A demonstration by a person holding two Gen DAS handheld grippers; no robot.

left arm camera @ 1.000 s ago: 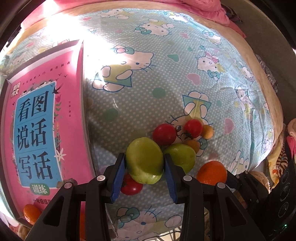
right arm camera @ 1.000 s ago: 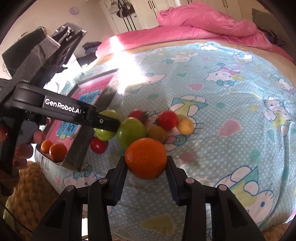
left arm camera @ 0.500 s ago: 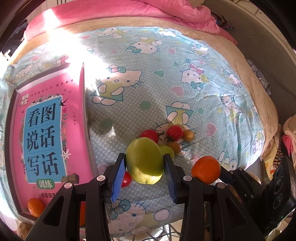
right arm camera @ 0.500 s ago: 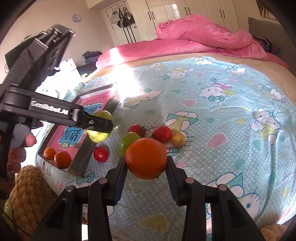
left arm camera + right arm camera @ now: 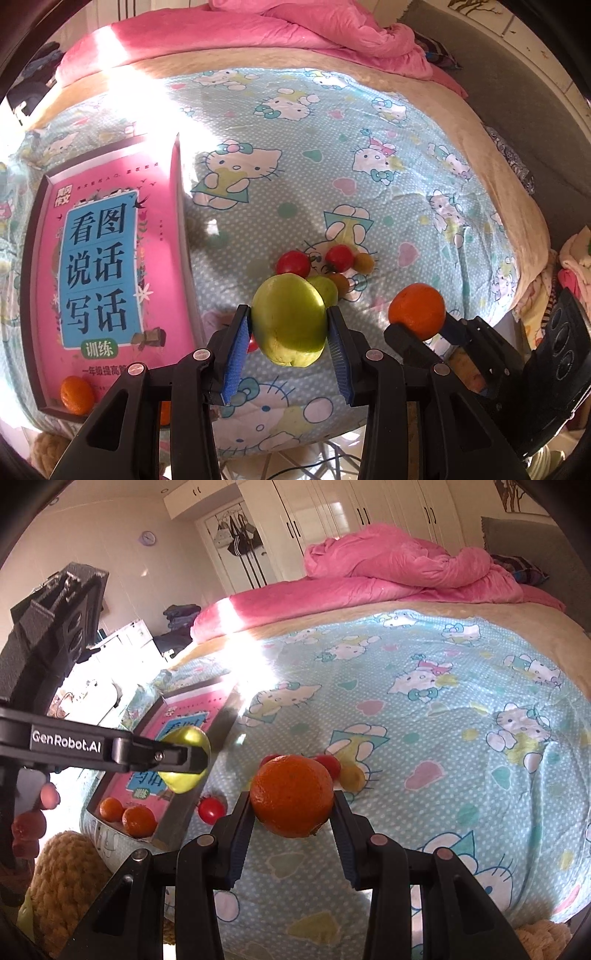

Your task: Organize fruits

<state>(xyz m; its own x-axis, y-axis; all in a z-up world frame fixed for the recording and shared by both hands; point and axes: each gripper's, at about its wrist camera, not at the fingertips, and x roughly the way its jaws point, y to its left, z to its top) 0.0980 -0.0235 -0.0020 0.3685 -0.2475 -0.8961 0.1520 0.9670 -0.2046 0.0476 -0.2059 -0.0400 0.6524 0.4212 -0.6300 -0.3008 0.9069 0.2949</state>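
Green apple (image 5: 290, 319) sits clamped in our left gripper (image 5: 290, 332) above the bedspread (image 5: 369, 166); we should carry it level to the tray (image 5: 35, 295). Right view: our right gripper (image 5: 293, 814) pinches the orange (image 5: 291, 795), clear of the bed.

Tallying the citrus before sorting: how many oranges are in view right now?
3. One orange is clamped in the right tool; two smaller oranges sit side by side in the tray's near corner. Others may be hidden behind the tools.
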